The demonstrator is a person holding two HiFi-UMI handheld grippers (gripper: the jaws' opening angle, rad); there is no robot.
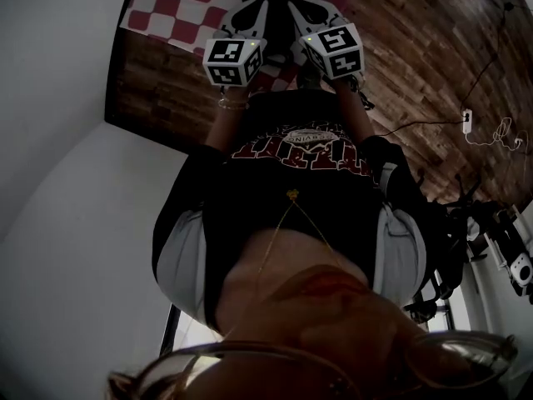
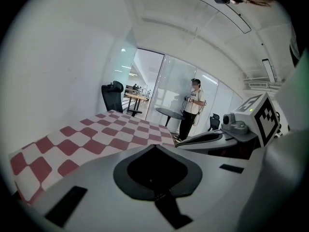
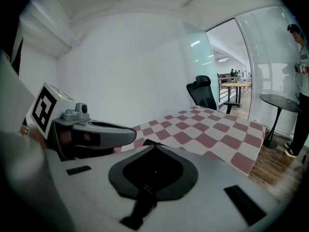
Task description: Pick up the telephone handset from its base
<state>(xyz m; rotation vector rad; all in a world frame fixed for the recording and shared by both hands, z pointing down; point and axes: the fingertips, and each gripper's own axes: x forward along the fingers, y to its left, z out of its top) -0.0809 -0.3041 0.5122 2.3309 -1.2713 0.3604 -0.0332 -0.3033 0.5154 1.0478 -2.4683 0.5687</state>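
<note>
No telephone or handset shows in any view. My left gripper (image 2: 153,147) is shut, its jaws meeting in a point with nothing between them. It hangs over a table with a red-and-white checked cloth (image 2: 107,134). My right gripper (image 3: 154,143) is shut too and holds nothing. The two are side by side and close together: the right gripper (image 2: 208,138) shows in the left gripper view, and the left gripper (image 3: 129,135) in the right gripper view. In the head view the left gripper (image 1: 248,15) and right gripper (image 1: 310,13) point at the checked cloth (image 1: 179,7).
A person (image 2: 192,109) stands by a glass wall behind a small round table (image 2: 170,112). A black office chair (image 2: 112,95) stands past the far end of the checked table. The floor is dark wood (image 1: 416,73), with cables and a white power strip (image 1: 467,120) on it.
</note>
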